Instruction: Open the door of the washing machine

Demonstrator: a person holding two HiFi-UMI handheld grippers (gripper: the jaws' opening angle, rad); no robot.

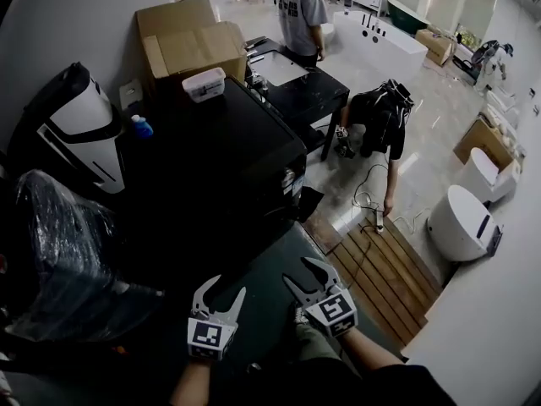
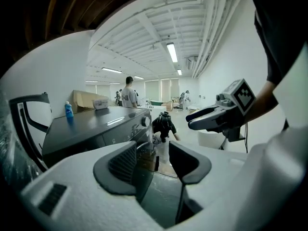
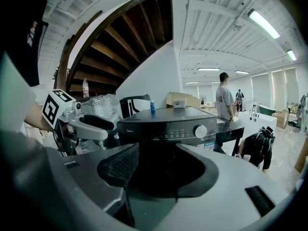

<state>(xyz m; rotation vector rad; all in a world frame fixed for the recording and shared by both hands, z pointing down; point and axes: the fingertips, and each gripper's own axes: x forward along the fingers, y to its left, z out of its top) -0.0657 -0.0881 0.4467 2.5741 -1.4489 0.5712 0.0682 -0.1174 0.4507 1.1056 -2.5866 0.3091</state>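
Left hand-held gripper (image 1: 226,288) and right hand-held gripper (image 1: 297,271) were both spread open and empty, near the dark washing machine (image 1: 211,167) just ahead. A blue bottle (image 1: 141,126) sat on top, a plastic-wrapped bundle (image 1: 59,244) beside it

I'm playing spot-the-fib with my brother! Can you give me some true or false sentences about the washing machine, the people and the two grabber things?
1. The left gripper and the right gripper are both open, with nothing between their fingers. True.
2. A small blue plastic bottle stands on the dark grey washing machine. True.
3. The person in the grey T-shirt is crouching. False: that person stands; the person in black clothes is the one crouching.
4. The white lidded plastic box sits on the floor. False: it sits on the washing machine's top, near the back.
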